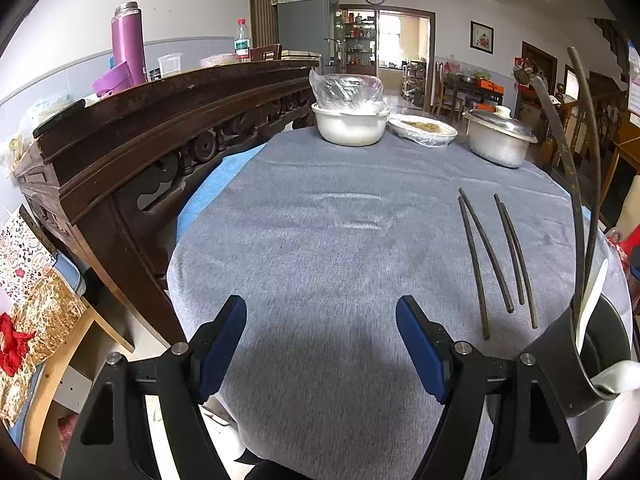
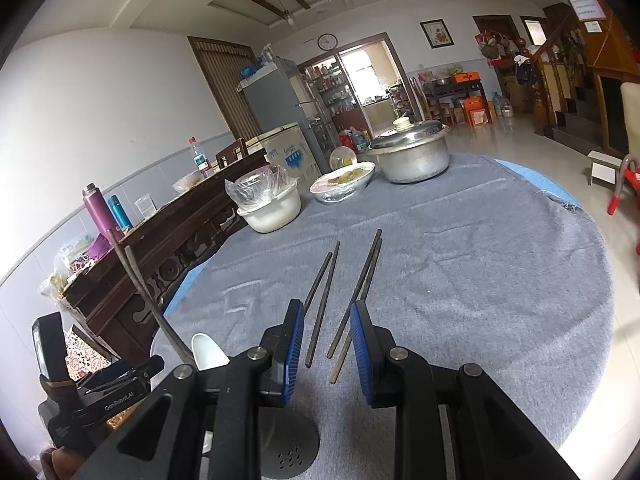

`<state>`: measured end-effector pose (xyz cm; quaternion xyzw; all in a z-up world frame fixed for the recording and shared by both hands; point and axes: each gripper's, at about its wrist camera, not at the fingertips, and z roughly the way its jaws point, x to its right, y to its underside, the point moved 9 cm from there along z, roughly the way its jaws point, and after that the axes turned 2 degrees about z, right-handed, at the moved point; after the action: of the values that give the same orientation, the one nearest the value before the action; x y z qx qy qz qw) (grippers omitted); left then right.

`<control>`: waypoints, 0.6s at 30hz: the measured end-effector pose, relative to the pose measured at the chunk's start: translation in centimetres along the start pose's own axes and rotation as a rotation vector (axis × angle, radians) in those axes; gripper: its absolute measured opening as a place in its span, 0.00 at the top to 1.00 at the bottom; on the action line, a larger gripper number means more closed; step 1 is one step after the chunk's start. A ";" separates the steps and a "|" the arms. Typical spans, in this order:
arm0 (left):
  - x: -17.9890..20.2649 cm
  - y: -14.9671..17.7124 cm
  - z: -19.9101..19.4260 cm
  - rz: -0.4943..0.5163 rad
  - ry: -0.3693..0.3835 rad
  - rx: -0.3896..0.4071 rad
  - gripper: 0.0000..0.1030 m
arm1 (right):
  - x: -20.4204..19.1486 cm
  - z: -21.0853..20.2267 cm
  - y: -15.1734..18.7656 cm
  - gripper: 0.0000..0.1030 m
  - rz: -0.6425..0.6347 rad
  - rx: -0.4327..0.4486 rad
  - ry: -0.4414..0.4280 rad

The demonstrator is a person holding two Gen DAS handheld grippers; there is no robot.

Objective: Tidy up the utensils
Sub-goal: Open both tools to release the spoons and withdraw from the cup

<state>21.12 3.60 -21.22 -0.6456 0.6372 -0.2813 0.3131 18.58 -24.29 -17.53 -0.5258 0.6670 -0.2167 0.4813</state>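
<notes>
With 4 chopsticks [image 2: 340, 300] lying loose mid-bench, the right hand-held gripper [image 2: 326, 354], narrowly parted and empty, hovers over their near ends, likely needing to descend and pinch one; the left hand-held gripper [image 1: 320, 344] gapes empty.

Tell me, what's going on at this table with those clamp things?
A person holds a two-fingered gripper in each hand and is tidying utensils on a round table under a grey cloth. Four dark chopsticks lie loose on the cloth in two pairs. The right gripper hovers just before their near ends, its jaws narrowly apart and gripping nothing. The left gripper is wide open and empty. A dark utensil holder beside it already has two chopsticks and a white spoon standing in it.
</notes>
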 end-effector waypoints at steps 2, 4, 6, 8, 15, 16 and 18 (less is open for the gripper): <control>0.1 -0.2 0.3 -0.003 0.002 -0.006 0.25 | 0.1 0.1 -0.2 0.74 0.008 -0.005 -0.001; 0.1 -0.3 0.5 -0.004 0.004 -0.010 0.25 | 0.3 0.3 -0.5 0.74 0.018 -0.010 0.001; 0.2 -0.6 0.8 -0.003 0.005 -0.012 0.25 | 0.6 0.6 -0.8 0.74 0.029 -0.017 0.003; 0.2 -0.9 1.1 -0.002 0.006 -0.017 0.25 | 0.9 0.9 -1.1 0.74 0.040 -0.025 0.005; 0.3 -2.1 2.7 0.014 0.011 -0.023 0.25 | 1.8 2.7 -2.3 0.74 0.076 -0.072 0.001; 0.2 -2.2 3.0 0.015 0.011 -0.024 0.25 | 1.8 3.0 -2.5 0.74 0.078 -0.079 0.001; 0.2 -2.5 3.5 0.017 0.013 -0.028 0.25 | 1.9 3.6 -2.8 0.74 0.077 -0.095 0.003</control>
<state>25.43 3.56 -21.58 -0.6425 0.6486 -0.2738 0.3026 23.14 -26.25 -17.72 -0.5216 0.6971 -0.1666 0.4628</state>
